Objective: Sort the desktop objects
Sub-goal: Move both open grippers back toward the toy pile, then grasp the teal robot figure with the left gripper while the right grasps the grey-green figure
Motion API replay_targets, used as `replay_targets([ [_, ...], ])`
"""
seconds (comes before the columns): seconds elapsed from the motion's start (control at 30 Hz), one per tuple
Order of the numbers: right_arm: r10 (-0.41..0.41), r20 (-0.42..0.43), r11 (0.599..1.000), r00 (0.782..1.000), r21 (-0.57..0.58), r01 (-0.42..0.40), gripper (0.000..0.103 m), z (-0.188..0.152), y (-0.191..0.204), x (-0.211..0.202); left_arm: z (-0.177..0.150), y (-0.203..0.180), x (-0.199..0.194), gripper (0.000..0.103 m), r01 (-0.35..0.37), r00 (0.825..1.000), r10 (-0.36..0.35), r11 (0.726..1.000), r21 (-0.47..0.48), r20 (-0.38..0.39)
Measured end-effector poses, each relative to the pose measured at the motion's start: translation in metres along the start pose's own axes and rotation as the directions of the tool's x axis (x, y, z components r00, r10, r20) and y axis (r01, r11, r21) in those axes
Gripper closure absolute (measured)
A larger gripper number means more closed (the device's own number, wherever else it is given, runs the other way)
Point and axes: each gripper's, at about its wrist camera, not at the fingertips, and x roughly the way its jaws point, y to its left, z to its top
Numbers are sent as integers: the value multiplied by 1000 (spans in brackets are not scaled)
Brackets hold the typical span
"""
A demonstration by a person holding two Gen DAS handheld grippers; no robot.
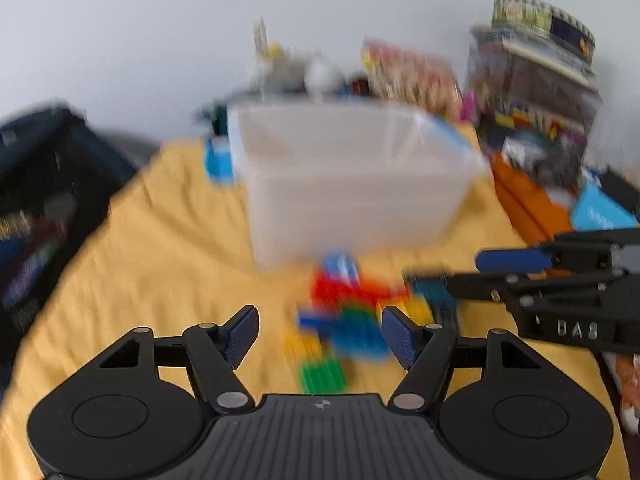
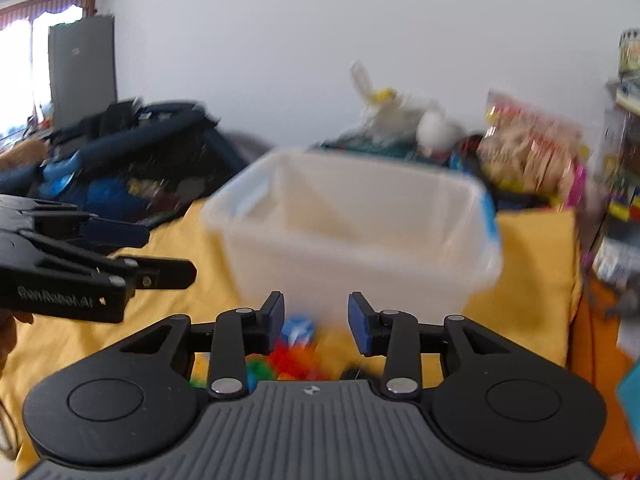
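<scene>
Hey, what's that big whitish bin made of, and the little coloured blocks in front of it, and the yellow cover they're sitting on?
Bin: likely translucent plastic, matte; light passes through its walls.
Blocks: probably hard moulded plastic in saturated colours, ridged tops; blur hides detail.
Yellow cover: woven fabric, seemingly; soft wrinkles, no shine.

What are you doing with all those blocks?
A person holds tongs in each hand over a pile of coloured blocks on a yellow cloth. The left tongs and the right tongs are both open and hold nothing. A clear plastic tub stands just behind the pile, and looks empty as far as the blur shows. No block is picked up yet.
</scene>
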Motion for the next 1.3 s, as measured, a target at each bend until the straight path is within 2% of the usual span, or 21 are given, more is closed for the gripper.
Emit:
replay_targets([
  [0.1, 46, -77, 999, 996, 33, -43, 63, -23, 4, 0, -21, -7, 5, 32, 10, 998, -9, 1000, 12, -65],
  [0.2, 54, -130, 998, 990, 16, -53, 63, -39, 9, -1, -35, -13, 4, 32, 24, 995, -21, 999, 29, -96],
  [0.37, 62, -201, 983, 978, -156, -94, 62, -61, 32, -7, -48, -18, 5, 33, 31, 991, -27, 999, 33, -128],
  [0.53, 172, -253, 974, 952, -104, -203, 57, -80, 37, -16, -54, -19, 3, 33, 26, 991, -20, 999, 39, -134],
  [0.67, 183, -294, 969, 938, -105, -222, 55, -90, 44, -11, -61, -21, 9, 33, 14, 986, -5, 999, 51, -167],
  [0.87, 127, -330, 975, 936, -133, -179, 54, -107, 45, -5, -67, -21, 10, 33, 13, 981, -1, 998, 61, -193],
  [0.9, 124, -333, 976, 935, -131, -176, 55, -108, 44, -5, -67, -20, 10, 33, 13, 981, -2, 998, 59, -192],
  [0.93, 116, -330, 978, 937, -128, -166, 63, -107, 41, -5, -67, -20, 10, 33, 14, 982, -3, 998, 57, -191],
  [1.03, 62, -330, 982, 942, -150, -117, 64, -106, 34, -3, -65, -20, 8, 33, 15, 983, -3, 998, 64, -185],
  [1.13, 32, -309, 984, 951, -157, -84, 56, -102, 26, -11, -59, -18, 9, 33, 15, 985, -4, 998, 62, -175],
  [1.3, 77, -294, 989, 953, -97, -110, 50, -97, 7, -30, -36, -12, 17, 33, 11, 990, -4, 999, 48, -144],
])
